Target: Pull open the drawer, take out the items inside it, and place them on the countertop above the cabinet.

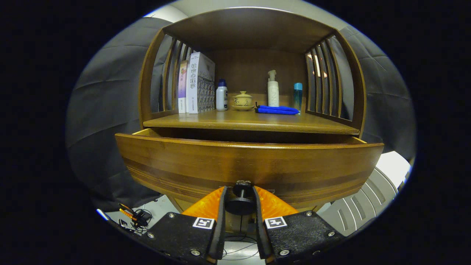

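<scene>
A wooden drawer stands pulled part way out of the cabinet, its curved front close ahead of me. Its dark round knob sits between my two fingers, and my gripper is shut on it. The drawer's inside is hidden behind its front panel. Above it lies the wooden countertop, under an arched shelf frame.
At the back of the countertop stand two books, a white bottle with a blue cap, a lidded tea bowl, a pump bottle, a blue-capped bottle and a folded blue cloth. Cables lie on the floor at the lower left.
</scene>
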